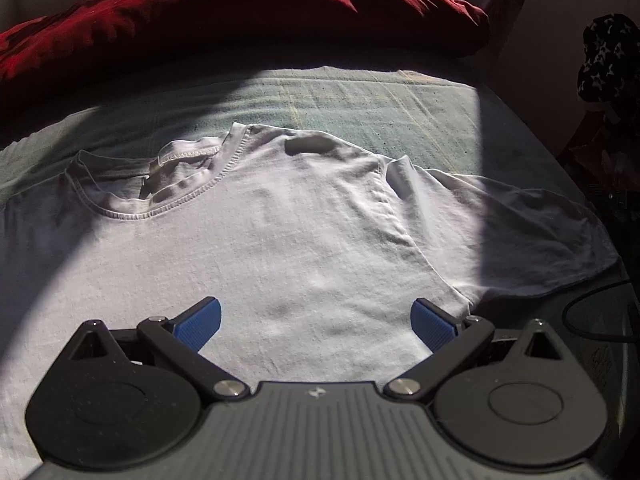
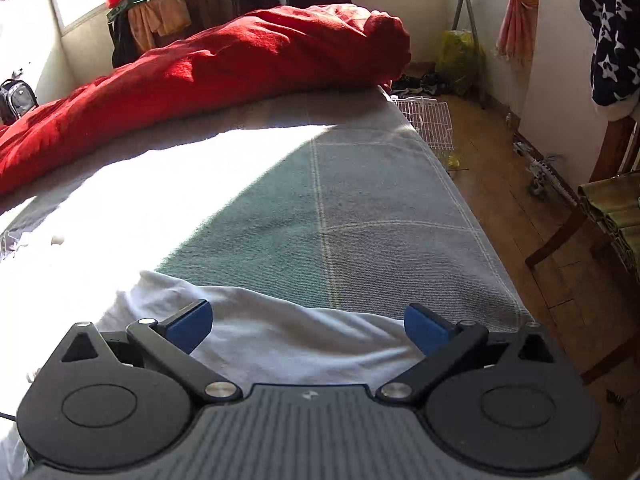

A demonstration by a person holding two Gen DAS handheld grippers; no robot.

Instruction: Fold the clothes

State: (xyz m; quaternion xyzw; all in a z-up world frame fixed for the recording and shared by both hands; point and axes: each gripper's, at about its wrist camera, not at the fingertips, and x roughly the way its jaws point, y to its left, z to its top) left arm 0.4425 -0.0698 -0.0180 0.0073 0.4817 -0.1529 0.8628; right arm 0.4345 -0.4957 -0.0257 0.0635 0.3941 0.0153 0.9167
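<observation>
A white T-shirt (image 1: 280,232) lies flat on the bed, collar (image 1: 172,184) at the far left, one short sleeve (image 1: 532,240) spread out to the right. My left gripper (image 1: 316,324) is open and empty, hovering over the shirt's chest. In the right wrist view, my right gripper (image 2: 308,326) is open and empty, over a wrinkled white edge of the shirt (image 2: 288,332) near the bed's right side.
The bed has a grey-green checked cover (image 2: 380,208). A red duvet (image 2: 224,64) is bunched along the far end. The bed's right edge drops to a wooden floor (image 2: 504,184) with a white wire basket (image 2: 428,120) and a wooden chair (image 2: 600,208).
</observation>
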